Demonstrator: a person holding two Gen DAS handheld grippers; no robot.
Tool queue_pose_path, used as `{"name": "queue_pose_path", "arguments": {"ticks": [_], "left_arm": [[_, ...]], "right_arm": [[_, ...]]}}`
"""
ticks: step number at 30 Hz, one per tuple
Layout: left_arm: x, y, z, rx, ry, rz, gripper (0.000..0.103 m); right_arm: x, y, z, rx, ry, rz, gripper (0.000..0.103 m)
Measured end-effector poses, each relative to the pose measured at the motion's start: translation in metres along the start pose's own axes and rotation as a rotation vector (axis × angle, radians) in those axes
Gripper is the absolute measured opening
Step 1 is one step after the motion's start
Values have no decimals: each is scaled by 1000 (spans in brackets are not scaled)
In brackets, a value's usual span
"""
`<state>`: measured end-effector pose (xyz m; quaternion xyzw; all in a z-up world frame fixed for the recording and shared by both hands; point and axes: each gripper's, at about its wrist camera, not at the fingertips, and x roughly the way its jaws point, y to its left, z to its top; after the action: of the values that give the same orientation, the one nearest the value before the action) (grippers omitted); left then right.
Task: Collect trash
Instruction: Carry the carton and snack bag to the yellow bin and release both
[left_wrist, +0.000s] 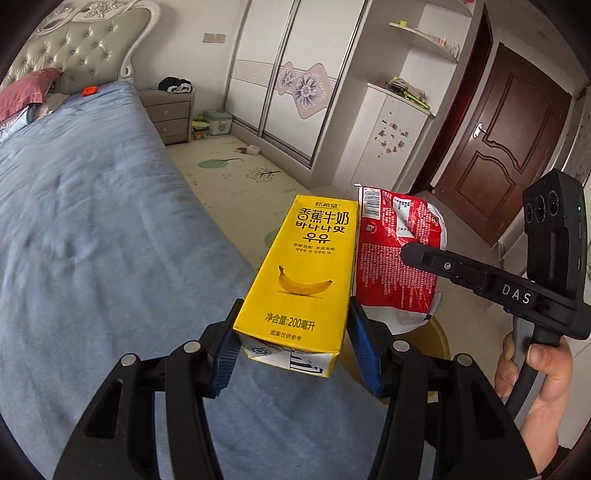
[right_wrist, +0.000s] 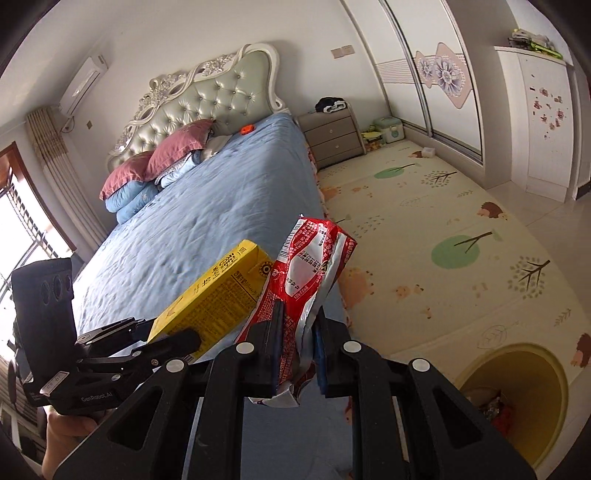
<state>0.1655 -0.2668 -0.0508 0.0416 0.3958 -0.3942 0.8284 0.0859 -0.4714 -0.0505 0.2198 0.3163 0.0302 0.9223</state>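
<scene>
Trash carried clear of the bed (left_wrist: 92, 229): yellow milk carton (left_wrist: 299, 273) clamped in left hand-held gripper (left_wrist: 295, 350), red wrapper (right_wrist: 306, 280) pinched in right hand-held gripper (right_wrist: 297, 354). Heading for yellow bin (right_wrist: 554, 373) on floor mat (right_wrist: 461, 221); keeping grips firm, centring over the rim before releasing.

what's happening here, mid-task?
A person is collecting trash with two handheld grippers. The left gripper is clamped on a yellow banana milk carton; the right gripper is shut on a crumpled red wrapper. Both are held over the bed edge, near a yellow bin on the floor.
</scene>
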Motion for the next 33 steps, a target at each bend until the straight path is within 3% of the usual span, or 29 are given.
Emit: {"name": "queue_pose_path", "arguments": {"ticks": [6,15,23,33], "left_arm": [[53,-62,15,53,54,-1,55],[134,-154,25,159,163,-94,55],[198,-205,11,253,288,-101,55],[253,-228,-13,346,424,-69,55]], "right_arm": [[-24,-83,-19,71,-3,-98,15],[-57,-180,-56,198,14,-221,15],[-70,-230,-89,239,61,-300,15],[-61,-269,-119,262,139,-361,15]]}}
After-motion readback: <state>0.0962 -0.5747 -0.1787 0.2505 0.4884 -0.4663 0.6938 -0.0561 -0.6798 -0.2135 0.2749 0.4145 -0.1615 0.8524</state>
